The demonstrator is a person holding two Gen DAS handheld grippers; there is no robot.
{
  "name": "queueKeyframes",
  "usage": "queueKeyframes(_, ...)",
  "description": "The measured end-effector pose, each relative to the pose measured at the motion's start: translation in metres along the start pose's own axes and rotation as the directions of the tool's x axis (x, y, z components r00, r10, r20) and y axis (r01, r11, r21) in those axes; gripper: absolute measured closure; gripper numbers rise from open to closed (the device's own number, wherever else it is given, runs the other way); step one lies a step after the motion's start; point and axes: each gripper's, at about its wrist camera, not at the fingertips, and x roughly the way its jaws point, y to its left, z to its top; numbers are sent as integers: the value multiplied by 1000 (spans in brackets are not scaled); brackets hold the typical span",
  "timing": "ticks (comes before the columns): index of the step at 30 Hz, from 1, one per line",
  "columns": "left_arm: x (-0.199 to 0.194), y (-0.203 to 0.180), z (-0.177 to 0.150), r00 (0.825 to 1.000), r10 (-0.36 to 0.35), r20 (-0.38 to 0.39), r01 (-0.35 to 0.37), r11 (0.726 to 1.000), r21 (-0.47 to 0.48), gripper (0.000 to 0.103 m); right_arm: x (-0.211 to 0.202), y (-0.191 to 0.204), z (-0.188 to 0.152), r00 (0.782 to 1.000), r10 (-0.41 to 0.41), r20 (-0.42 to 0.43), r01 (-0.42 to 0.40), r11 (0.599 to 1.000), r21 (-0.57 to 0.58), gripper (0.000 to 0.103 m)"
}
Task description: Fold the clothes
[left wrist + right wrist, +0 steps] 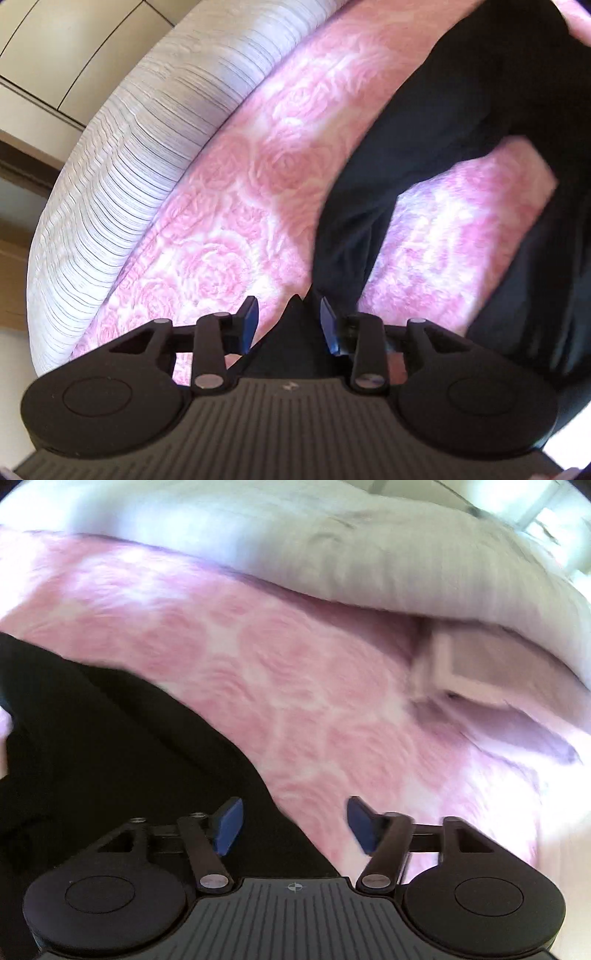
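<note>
Dark garment (461, 122) sprawls crumpled; left tongs (290, 321) and right tongs (293, 825) gape, gripping nothing.

A black garment (461, 122) is spread, rumpled, across the pink rose-patterned bedcover (236, 206). Two leg-like sections are seen parted, pink showing between them. Its edge (110, 738) is blurred; fabric detail cannot be made out.
</note>
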Motion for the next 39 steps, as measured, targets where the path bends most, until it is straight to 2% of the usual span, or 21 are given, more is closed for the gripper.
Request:
queueKeyframes(1,8,-2,6,1000,7,-10,-7,1000,0,69,1,-3,-5,1000,-13,0,13,1000,27,38)
queueKeyframes(4,-16,-18,1,996,-53,71,52,999,14,64,3,-12,-22,999,-48,-5,49,993,108,34)
queueKeyframes(7,-42,-55,-12,975,-173,141,166,984,58,61,-15,-4,-64,998,19,-59,-10,988,155,33)
queueKeyframes(10,-64,-106,-35,935,-317,162,293,944,153,51,-40,15,-129,991,74,-114,-45,969,243,33)
queueKeyframes(12,-74,-146,-54,917,-370,146,326,909,261,47,-62,30,-172,984,101,-146,-53,951,304,33)
queueKeyframes(15,-71,-192,-76,909,-406,96,356,875,329,46,-86,50,-228,969,155,-194,-60,905,422,33)
queueKeyframes(17,-61,-200,-83,922,-382,61,335,868,366,47,-97,58,-263,958,234,-168,-90,795,600,33)
queueKeyframes(19,-51,-208,-89,935,-355,27,315,860,403,58,-103,63,-293,950,297,-95,-124,640,759,32)
queueKeyframes(20,-46,-212,-92,940,-341,11,305,854,421,77,-104,64,-306,948,315,-43,-144,546,825,32)
queueKeyframes(21,-41,-216,-96,945,-326,-5,295,848,440,103,-102,65,-316,951,310,7,-156,456,876,32)
queueKeyframes(22,-36,-220,-99,950,-311,-21,286,842,458,103,-99,66,-326,952,301,56,-169,366,915,32)
queueKeyframes(24,-27,-227,-105,959,-280,-51,268,827,494,103,-87,67,-336,955,272,116,-184,240,953,32)
queueKeyframes(29,-44,-189,-124,966,-252,-50,239,811,533,103,-53,63,-362,955,191,228,-217,-78,973,33)
queueKeyframes(30,-47,-181,-129,968,-245,-56,236,811,535,103,-49,61,-367,951,184,249,-229,-126,965,38)
queueKeyframes(31,-49,-174,-135,968,-242,-64,238,810,535,103,-49,56,-370,948,178,263,-238,-152,959,72)
queueKeyframes(32,-50,-169,-140,968,-241,-68,240,811,534,103,-53,51,-373,953,178,246,-219,-159,963,87)
queueKeyframes(33,-51,-166,-143,969,-236,-66,235,815,530,103,-57,45,-375,957,178,230,-202,-163,966,91)
queueKeyframes(34,-52,-162,-146,971,-232,-65,230,818,527,103,-66,40,-375,959,176,224,-202,-134,970,95)
queueKeyframes(36,-54,-160,-151,975,-216,-53,212,828,519,99,-90,20,-371,971,173,164,-168,5,986,96)
queueKeyframes(38,-52,-163,-152,981,-192,-11,169,836,522,73,-106,-2,-373,985,131,110,-121,86,989,96)
queueKeyframes(39,-48,-165,-152,984,-176,8,145,832,535,54,-107,-12,-373,990,120,76,-91,126,988,96)
